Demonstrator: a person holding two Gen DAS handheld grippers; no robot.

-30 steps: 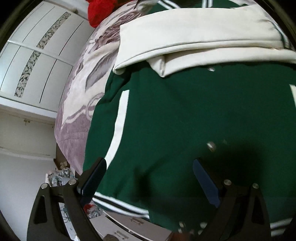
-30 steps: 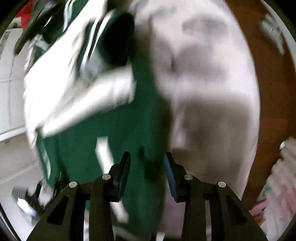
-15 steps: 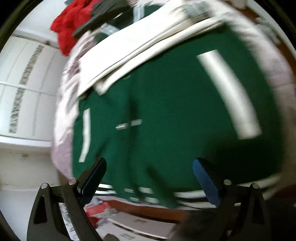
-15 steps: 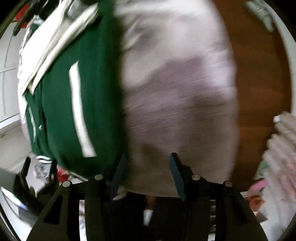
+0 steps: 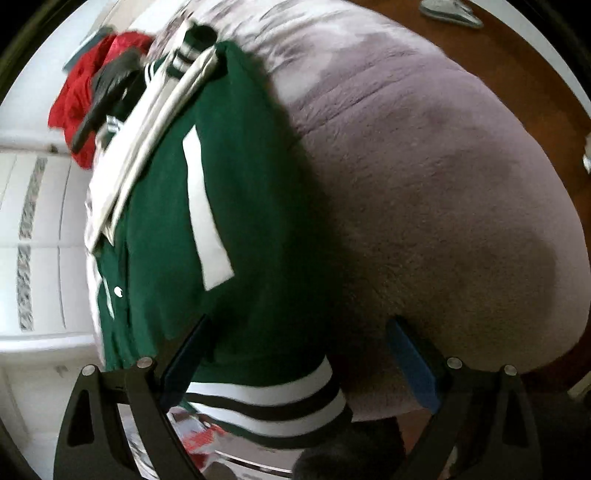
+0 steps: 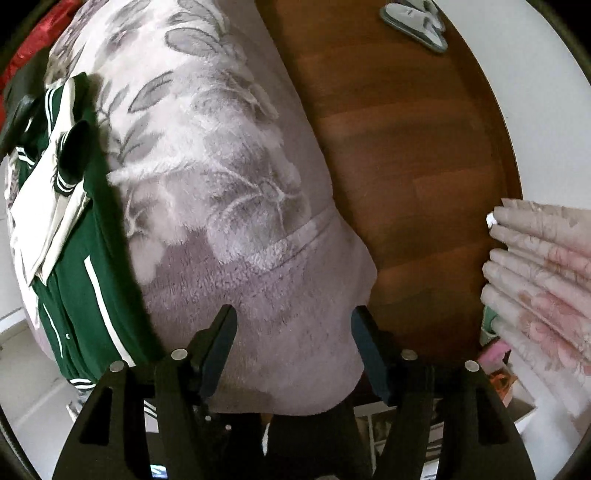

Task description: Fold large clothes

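Observation:
A green jacket with cream sleeves and a striped hem lies folded on a bed with a mauve fleece blanket. My left gripper is open and empty, above the jacket's hem and right edge near the bed's near edge. My right gripper is open and empty over bare blanket, to the right of the jacket. The cream sleeves lie across the jacket's far part.
A red garment and a dark item lie at the far end of the bed. Wooden floor is to the right, with slippers. A floral curtain hangs at right. White wardrobe doors stand at left.
My right gripper let go of the jacket, opened, and drew back to the right over bare blanket. My left gripper pulled back and swung right, from over the jacket's middle to its hem.

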